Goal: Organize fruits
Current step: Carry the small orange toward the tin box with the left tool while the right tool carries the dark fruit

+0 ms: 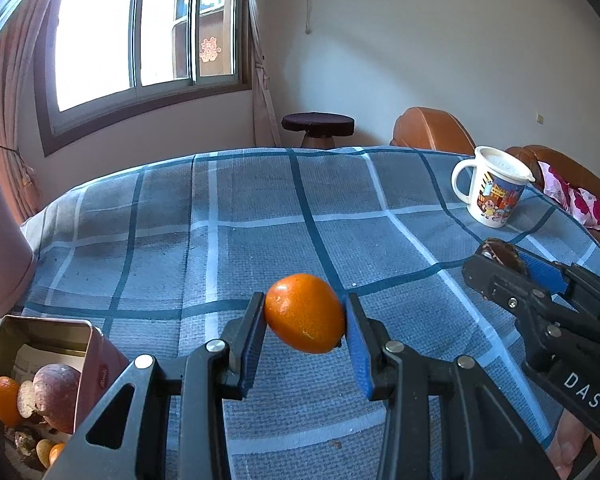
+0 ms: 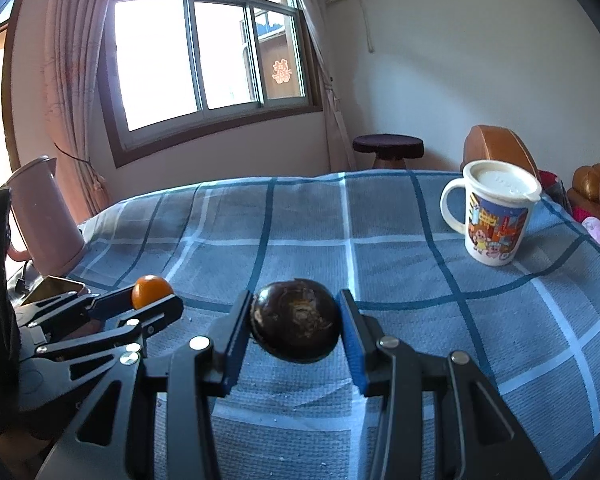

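the left tool [image 1: 305, 316] grips a small orange fruit [image 1: 305, 312] between its blue pads, held clear above the bench [image 1: 260, 208], which is covered with a blue-grey checked cloth. the right tool [image 2: 296, 326] grips a dark brown, round fruit [image 2: 295, 320] the same way, its pads pressing on both sides, also lifted off the cloth. in the left wrist view the right tool comes in from the right edge with the dark fruit at its tip; in the right wrist view the left tool shows at the left with the orange fruit at its tip. the two tools are side by side and apart. at the lower left of the left wrist view stands an open tin box [image 1: 96, 360] with more fruit inside: an orange one [image 1: 4, 400], a reddish-purple one [image 1: 56, 392], and smaller pieces below that are hard to make out. a pink kettle [image 2: 44, 220] stands at the left end of the bench, just behind the tin. a white lidded mug [image 2: 496, 216] with a cartoon print stands at the far right of the bench, well apart from both tools.
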Demonstrator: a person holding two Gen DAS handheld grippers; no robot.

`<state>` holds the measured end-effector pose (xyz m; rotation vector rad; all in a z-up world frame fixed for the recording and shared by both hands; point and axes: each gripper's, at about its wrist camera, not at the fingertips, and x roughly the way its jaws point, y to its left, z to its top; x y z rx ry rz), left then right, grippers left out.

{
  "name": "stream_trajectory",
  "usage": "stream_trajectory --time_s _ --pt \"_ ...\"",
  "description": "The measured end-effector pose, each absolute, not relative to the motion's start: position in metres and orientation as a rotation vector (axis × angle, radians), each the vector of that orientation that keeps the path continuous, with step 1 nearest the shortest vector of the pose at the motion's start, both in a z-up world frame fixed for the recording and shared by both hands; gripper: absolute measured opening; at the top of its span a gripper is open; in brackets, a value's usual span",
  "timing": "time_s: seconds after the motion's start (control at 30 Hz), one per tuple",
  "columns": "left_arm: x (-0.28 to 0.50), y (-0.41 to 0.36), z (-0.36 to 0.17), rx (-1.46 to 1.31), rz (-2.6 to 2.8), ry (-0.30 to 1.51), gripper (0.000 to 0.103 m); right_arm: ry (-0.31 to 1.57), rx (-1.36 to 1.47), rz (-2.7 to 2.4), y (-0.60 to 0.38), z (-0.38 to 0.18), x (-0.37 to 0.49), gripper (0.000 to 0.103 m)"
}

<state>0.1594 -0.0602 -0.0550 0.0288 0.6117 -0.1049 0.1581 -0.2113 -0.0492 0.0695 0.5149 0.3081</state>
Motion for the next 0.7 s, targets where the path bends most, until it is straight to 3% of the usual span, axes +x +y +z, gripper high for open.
stream_trajectory --time_s 0.7 --pt "0.146 -0.06 -0.049 0.039 -0.079 0.554 0.04 0.449 0.04 0.304 -0.21 -0.044 0.147 0.045"
